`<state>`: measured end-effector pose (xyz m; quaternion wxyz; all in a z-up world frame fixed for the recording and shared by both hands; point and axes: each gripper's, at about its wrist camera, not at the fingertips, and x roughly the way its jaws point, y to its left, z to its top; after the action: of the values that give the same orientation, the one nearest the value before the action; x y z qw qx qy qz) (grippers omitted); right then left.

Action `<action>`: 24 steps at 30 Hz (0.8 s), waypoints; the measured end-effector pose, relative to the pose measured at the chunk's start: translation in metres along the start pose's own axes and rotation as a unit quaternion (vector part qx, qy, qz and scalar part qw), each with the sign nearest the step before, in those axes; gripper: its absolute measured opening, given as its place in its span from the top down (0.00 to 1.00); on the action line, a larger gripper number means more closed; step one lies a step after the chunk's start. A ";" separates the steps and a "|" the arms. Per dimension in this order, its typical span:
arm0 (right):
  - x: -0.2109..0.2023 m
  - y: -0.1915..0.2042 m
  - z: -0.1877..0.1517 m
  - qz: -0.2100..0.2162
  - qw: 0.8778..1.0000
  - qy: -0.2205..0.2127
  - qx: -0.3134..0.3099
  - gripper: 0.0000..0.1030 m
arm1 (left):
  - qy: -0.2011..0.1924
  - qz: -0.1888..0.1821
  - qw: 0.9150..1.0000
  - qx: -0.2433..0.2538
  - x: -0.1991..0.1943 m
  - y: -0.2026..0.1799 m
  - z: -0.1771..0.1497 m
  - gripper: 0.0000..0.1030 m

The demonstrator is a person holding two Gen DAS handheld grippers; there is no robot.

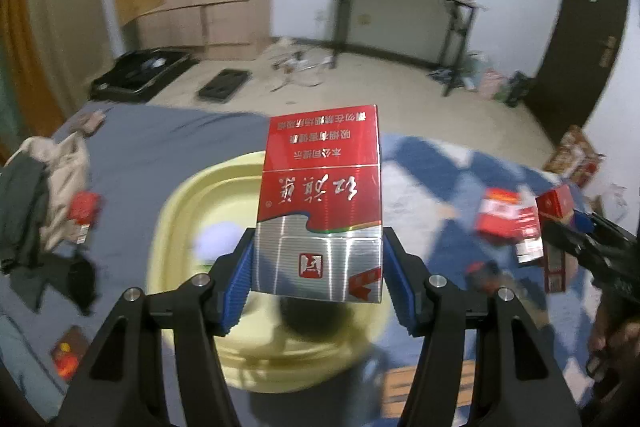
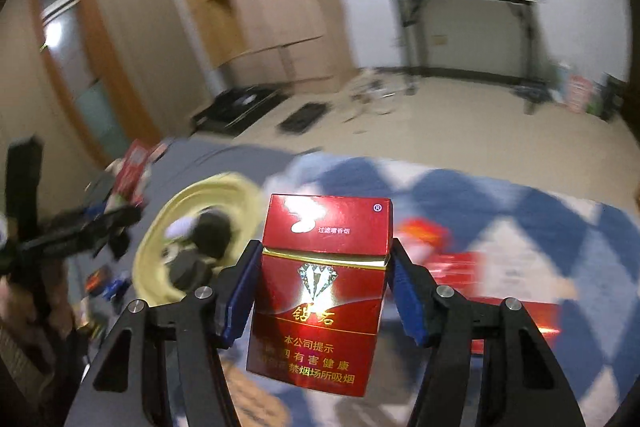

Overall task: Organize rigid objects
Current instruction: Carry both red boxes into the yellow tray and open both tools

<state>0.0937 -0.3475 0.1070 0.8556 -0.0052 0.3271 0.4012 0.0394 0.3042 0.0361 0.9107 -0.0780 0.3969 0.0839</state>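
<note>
Here my left tongs (image 1: 318, 259) clenched a red-and-silver pack (image 1: 320, 203); my right tongs (image 2: 324, 275) clenched a red pack (image 2: 320, 291) reading "本公司提示".

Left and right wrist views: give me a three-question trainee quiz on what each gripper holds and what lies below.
1. True or false: the left gripper is shut on a red and silver cardboard cigarette pack.
2. What does the right gripper hold? A) a dark red cardboard cigarette pack with a diamond emblem B) a blue mug C) nothing
3. Fill in: the round pale yellow plastic basin sits on the ____ bedsheet.

Key: 1 true; 2 A; 3 grey-blue.
</note>
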 end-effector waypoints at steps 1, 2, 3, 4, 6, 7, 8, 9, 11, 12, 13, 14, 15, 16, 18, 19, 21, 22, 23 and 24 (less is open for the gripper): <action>0.014 0.019 0.000 0.015 1.000 0.008 -0.008 0.42 | 0.006 0.007 1.000 -0.005 0.005 0.013 -0.002 0.41; 0.028 0.034 0.001 0.027 0.999 0.015 -0.016 0.42 | 0.012 0.011 1.000 -0.011 0.011 0.022 -0.003 0.41; 0.039 0.047 0.000 0.036 0.999 0.020 -0.023 0.42 | 0.017 0.016 1.000 -0.020 0.018 0.033 -0.005 0.41; 0.052 0.063 -0.001 0.047 0.998 0.027 -0.028 0.42 | 0.021 0.019 0.999 -0.028 0.024 0.043 -0.007 0.41; 0.076 0.082 -0.002 0.063 0.997 0.042 -0.031 0.42 | 0.031 0.022 0.999 -0.039 0.037 0.055 -0.012 0.41; 0.086 0.092 -0.003 0.069 0.996 0.049 -0.035 0.42 | 0.034 0.024 0.998 -0.044 0.040 0.062 -0.017 0.41; 0.100 0.104 -0.004 0.073 0.995 0.058 -0.045 0.42 | 0.039 0.023 0.998 -0.045 0.049 0.065 -0.020 0.41; 0.110 0.113 -0.005 0.072 0.994 0.066 -0.056 0.42 | 0.042 0.024 0.998 -0.045 0.052 0.066 -0.022 0.41; 0.132 0.125 0.000 0.066 0.992 0.082 -0.076 0.42 | 0.050 0.030 0.997 -0.049 0.063 0.068 -0.027 0.41; 0.140 0.128 0.001 0.064 0.991 0.087 -0.082 0.42 | 0.055 0.030 0.997 -0.051 0.069 0.070 -0.029 0.41; 0.149 0.132 0.001 0.061 0.990 0.091 -0.088 0.42 | 0.058 0.028 0.997 -0.053 0.073 0.072 -0.030 0.41; 0.158 0.136 0.004 0.059 0.990 0.094 -0.091 0.42 | 0.062 0.027 0.996 -0.056 0.078 0.074 -0.032 0.41; 0.165 0.138 0.005 0.056 0.989 0.098 -0.093 0.42 | 0.067 0.025 0.996 -0.058 0.083 0.075 -0.034 0.41; 0.173 0.141 0.006 0.052 0.989 0.103 -0.095 0.42 | 0.069 0.024 0.996 -0.059 0.085 0.076 -0.036 0.41; 0.182 0.149 0.007 0.043 0.988 0.112 -0.099 0.42 | 0.075 0.019 0.995 -0.058 0.092 0.076 -0.040 0.41; 0.186 0.150 0.008 0.041 0.988 0.114 -0.099 0.42 | 0.078 0.019 0.995 -0.058 0.094 0.076 -0.042 0.41; 0.198 0.151 0.010 0.043 0.988 0.116 -0.097 0.42 | 0.084 0.019 0.995 -0.059 0.099 0.077 -0.046 0.41; 0.203 0.154 0.009 0.042 0.987 0.117 -0.098 0.42 | 0.086 0.018 0.994 -0.064 0.101 0.079 -0.047 0.41; 0.205 0.155 0.007 0.042 0.987 0.121 -0.097 0.42 | 0.088 0.017 0.994 -0.070 0.103 0.082 -0.049 0.41; 0.208 0.156 0.006 0.043 0.987 0.122 -0.096 0.42 | 0.091 0.013 0.993 -0.077 0.105 0.084 -0.050 0.41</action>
<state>0.0865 -0.0983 0.0343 0.7865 -0.1226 0.3891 0.4637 0.0557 0.3853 -0.0812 0.8610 -0.1496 0.4713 0.1186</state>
